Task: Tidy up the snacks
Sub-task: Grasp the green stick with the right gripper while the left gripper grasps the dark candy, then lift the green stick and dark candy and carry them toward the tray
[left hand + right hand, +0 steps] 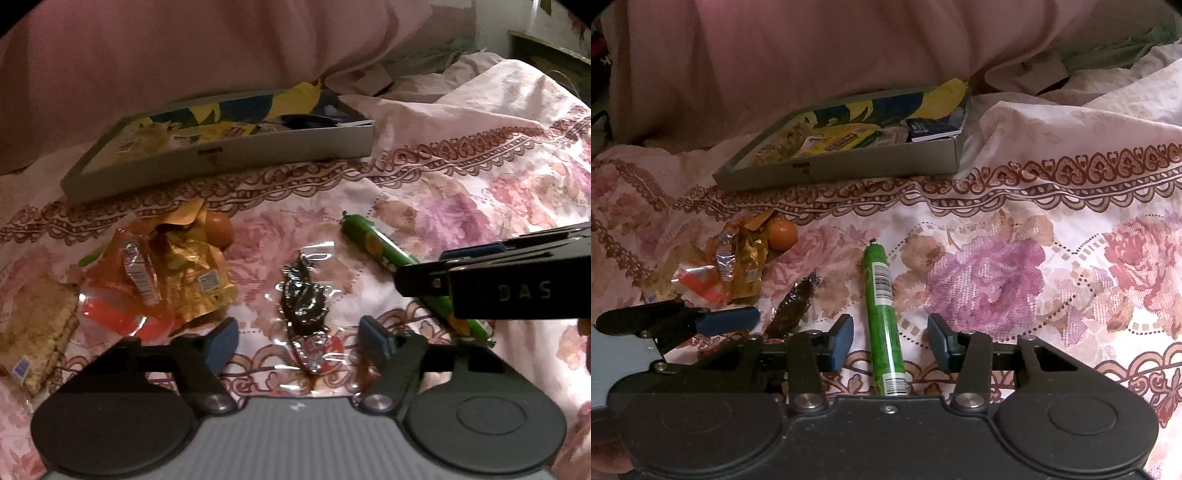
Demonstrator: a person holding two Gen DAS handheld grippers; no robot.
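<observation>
Since both sets of jaws stand part open with pads clear of the goods, nothing is gripped yet. The left gripper (299, 339) straddles one dark clear-wrapped snack (304, 295); the right gripper (890, 341) straddles one green tube (882, 317). Slip risk is judged real: crinkly film may be pinched without the contents, and the round tube may roll out on the soft bedsheet (1015, 229). Counted: one grey box (849, 162) beyond, part filled; one orange ball (782, 233); a pile of orange-gold wrappers (159, 273), number not resolvable.
</observation>
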